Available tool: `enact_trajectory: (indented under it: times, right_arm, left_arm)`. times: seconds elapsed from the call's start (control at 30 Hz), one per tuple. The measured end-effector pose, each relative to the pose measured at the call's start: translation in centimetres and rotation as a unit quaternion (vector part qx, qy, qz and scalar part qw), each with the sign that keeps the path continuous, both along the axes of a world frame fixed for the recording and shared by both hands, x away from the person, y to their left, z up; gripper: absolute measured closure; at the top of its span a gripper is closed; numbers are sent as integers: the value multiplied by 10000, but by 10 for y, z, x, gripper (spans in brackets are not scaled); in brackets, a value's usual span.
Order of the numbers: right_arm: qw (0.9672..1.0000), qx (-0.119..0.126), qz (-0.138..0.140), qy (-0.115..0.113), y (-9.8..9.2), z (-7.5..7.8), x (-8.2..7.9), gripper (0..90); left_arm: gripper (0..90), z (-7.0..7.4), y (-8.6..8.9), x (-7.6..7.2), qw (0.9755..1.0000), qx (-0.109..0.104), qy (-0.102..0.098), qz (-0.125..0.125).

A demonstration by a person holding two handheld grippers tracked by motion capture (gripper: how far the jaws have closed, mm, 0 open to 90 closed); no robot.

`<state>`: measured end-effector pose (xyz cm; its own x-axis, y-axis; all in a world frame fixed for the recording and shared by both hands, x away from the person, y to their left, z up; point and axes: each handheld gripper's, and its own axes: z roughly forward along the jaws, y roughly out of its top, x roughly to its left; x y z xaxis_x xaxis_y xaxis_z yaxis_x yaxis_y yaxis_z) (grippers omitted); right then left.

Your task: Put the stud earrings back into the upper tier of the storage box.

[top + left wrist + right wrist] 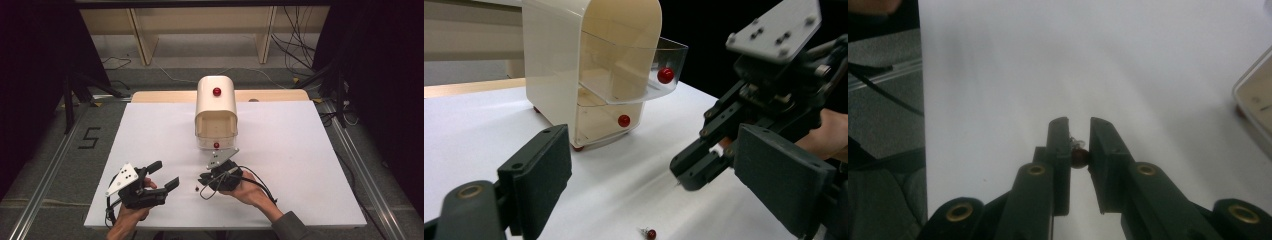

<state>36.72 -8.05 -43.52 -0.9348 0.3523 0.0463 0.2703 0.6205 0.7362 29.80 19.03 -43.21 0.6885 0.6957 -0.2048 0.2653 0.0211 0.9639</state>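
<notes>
A cream two-drawer cabinet [216, 107] [554, 60] stands at the middle back of the white board, its clear upper drawer [659, 55] pulled out, with a red knob [665, 75] on its front. The lower drawer carries a red knob [624, 120] too. My right gripper [205, 180] [691, 172] [1079, 131] hovers just above the board in front of the cabinet, shut on a small red knob [1079, 158] with a thin screw. Another small red knob [196, 188] [650, 233] lies loose on the board between the grippers. My left gripper [165, 174] [654, 150] is open at the front left, holding nothing.
The white board [300, 150] covers a wooden table [275, 95]. A corner of the cabinet [1255, 100] shows at the right of the right gripper view. Cables [300, 45] and a wooden frame lie on the floor beyond; metal rails [45, 175] run along both sides.
</notes>
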Motion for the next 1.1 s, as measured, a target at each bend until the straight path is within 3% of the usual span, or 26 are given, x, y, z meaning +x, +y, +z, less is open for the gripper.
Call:
enact_trajectory:
  times: [0.23, 0.57, 0.7, 0.9, 1.1]
  right_arm:
    - [9995, 269, -107, -154, -3, 22, -4, 798]
    - [9983, 462, -189, -311, -7, 45, -2, 798]
    - [9973, 607, -244, -318, -10, 55, 2, 798]
    - [9965, 620, -342, -442, -12, 70, 5, 798]
    - [9941, 761, -532, -562, -15, 90, 18, 798]
  left_arm:
    - [150, 0, -1, 0, 10000, 7, 1, 0]
    - [150, -1, -1, 0, 10000, 31, 16, 14]
    - [150, -1, 0, 0, 10000, 16, -2, 19]
    - [150, -1, -1, 0, 10000, 58, -12, 9]
    - [150, -1, 0, 0, 10000, 18, -4, 24]
